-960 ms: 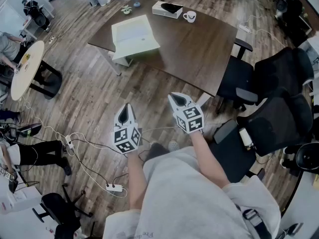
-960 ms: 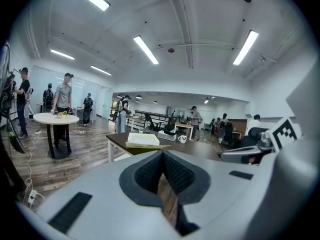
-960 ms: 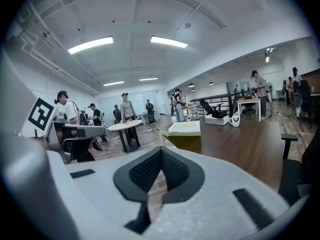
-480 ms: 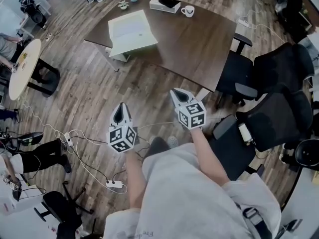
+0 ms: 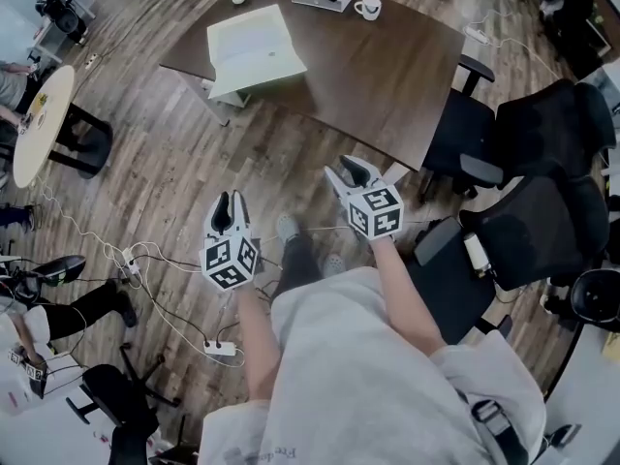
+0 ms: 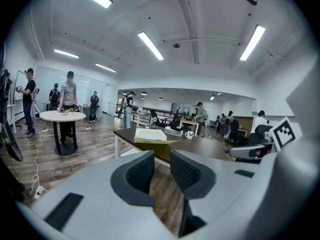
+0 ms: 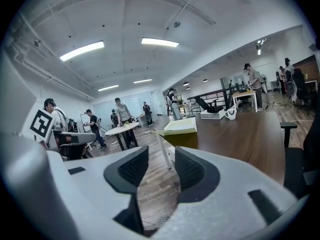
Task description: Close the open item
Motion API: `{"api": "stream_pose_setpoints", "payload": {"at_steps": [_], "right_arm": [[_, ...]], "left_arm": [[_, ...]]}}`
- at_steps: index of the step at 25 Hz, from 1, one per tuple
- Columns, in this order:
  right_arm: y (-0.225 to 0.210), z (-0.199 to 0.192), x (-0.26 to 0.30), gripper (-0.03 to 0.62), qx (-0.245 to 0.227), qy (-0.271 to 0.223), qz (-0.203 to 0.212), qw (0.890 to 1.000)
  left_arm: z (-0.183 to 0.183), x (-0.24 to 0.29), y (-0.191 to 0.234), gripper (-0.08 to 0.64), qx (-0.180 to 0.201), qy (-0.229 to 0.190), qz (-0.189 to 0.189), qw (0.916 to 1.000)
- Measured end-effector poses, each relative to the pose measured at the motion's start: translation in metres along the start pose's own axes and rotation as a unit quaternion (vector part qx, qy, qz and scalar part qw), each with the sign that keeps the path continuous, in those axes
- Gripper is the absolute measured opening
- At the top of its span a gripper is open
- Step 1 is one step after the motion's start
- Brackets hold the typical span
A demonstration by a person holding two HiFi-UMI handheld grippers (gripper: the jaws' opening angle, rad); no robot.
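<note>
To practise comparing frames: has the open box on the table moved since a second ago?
No. The box still sits at the table's left edge, at the same gap from the mug.

Left gripper (image 5: 225, 200), right gripper (image 5: 346, 167): jaws newly apart
</note>
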State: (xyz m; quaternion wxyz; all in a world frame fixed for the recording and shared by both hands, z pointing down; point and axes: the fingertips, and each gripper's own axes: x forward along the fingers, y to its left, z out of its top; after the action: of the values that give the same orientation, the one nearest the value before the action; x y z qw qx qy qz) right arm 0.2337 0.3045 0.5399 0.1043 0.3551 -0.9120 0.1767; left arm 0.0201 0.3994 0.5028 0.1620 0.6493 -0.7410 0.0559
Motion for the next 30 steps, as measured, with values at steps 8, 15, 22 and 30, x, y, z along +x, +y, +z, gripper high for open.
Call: {"api": "stream_pose_setpoints", "payload": {"at_steps": [8, 15, 22, 30], "right_arm": [[-0.010, 0.016, 0.040, 0.192, 0.005, 0.003, -0.004, 1.000], [-0.030, 0.029, 0.092, 0.192, 0.004, 0.017, -0.013, 1.000], [-0.053, 0.065, 0.158, 0.190, 0.008, 0.014, -0.042, 0.999], [-0.061, 0.101, 0.231, 0.190, 0.011, 0.017, -0.071, 0.997]], "left_arm": [[0.011, 0.044, 0.019, 0.091, -0.004, 0.014, -0.001, 0.9999], [0.023, 0.104, 0.045, 0.094, -0.012, 0.022, -0.010, 0.9996], [0.068, 0.181, 0.083, 0.094, -0.011, 0.019, -0.021, 0.9995], [0.109, 0.259, 0.128, 0.094, -0.006, 0.024, -0.052, 0.9984]]}}
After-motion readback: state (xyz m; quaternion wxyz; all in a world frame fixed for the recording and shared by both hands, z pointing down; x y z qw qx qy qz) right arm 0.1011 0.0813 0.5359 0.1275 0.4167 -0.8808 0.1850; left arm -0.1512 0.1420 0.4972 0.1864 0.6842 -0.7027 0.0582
